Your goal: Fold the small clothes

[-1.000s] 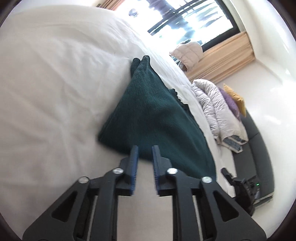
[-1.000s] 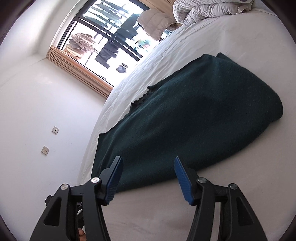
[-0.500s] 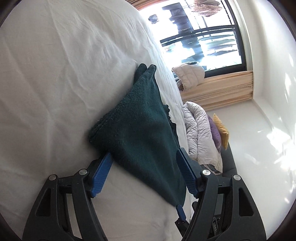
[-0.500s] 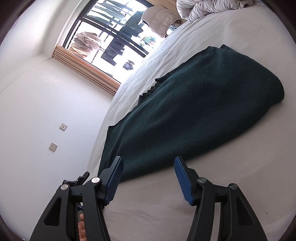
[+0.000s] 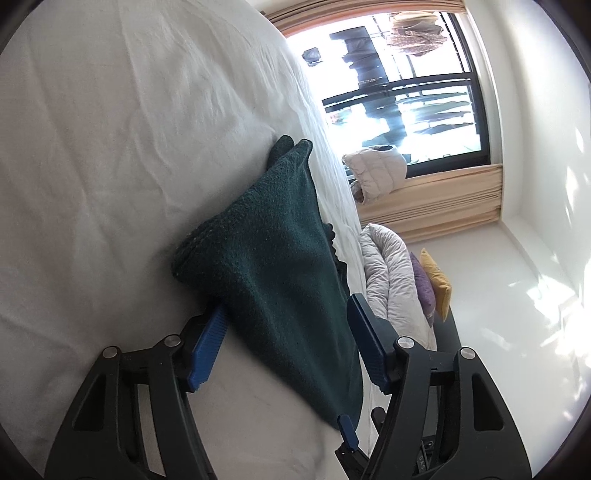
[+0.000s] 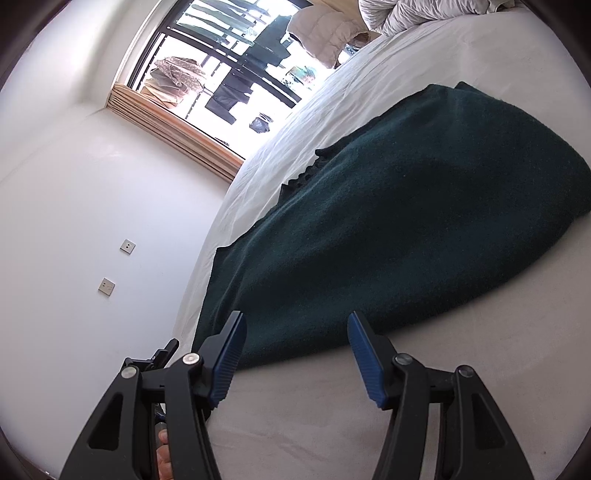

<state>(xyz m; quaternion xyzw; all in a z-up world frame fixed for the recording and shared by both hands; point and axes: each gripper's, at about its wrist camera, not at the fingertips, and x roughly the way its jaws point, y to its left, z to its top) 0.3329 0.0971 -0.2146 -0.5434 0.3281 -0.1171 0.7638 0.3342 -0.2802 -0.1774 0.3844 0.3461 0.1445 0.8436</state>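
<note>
Left wrist view
- Landmark: a dark green knitted garment (image 5: pixel 273 266) lay folded on the white bed sheet (image 5: pixel 92 166).
- Left gripper (image 5: pixel 286 338): its jaws stood apart and were closing, with the near corner of the garment between them. One blue pad was tucked under the garment's edge; the other stood clear of the cloth, so nothing was clamped.
- Beyond the garment: a grey quilted duvet (image 5: pixel 388 273) lay bunched at the bed's edge, with a purple cushion (image 5: pixel 424 291) and a yellow cushion (image 5: pixel 439 288) just beside it.
- Farther beyond: a window (image 5: pixel 402 85) with a beige curtain (image 5: pixel 436 199) and a pale padded jacket (image 5: pixel 376 170) near it.

Right wrist view
- Garment (image 6: pixel 406 221): it spread flat across the sheet (image 6: pixel 332 413), one edge at the bed's side.
- Right gripper (image 6: pixel 295 356): jaws wide apart and empty, its tips just short of the garment's near hem, above bare sheet.
- Beside the garment, off the bed: a white wall (image 6: pixel 74 221) with two switch plates (image 6: pixel 106 287).
- Beyond the garment: the window (image 6: pixel 221 74) and the duvet (image 6: pixel 424 11).
</note>
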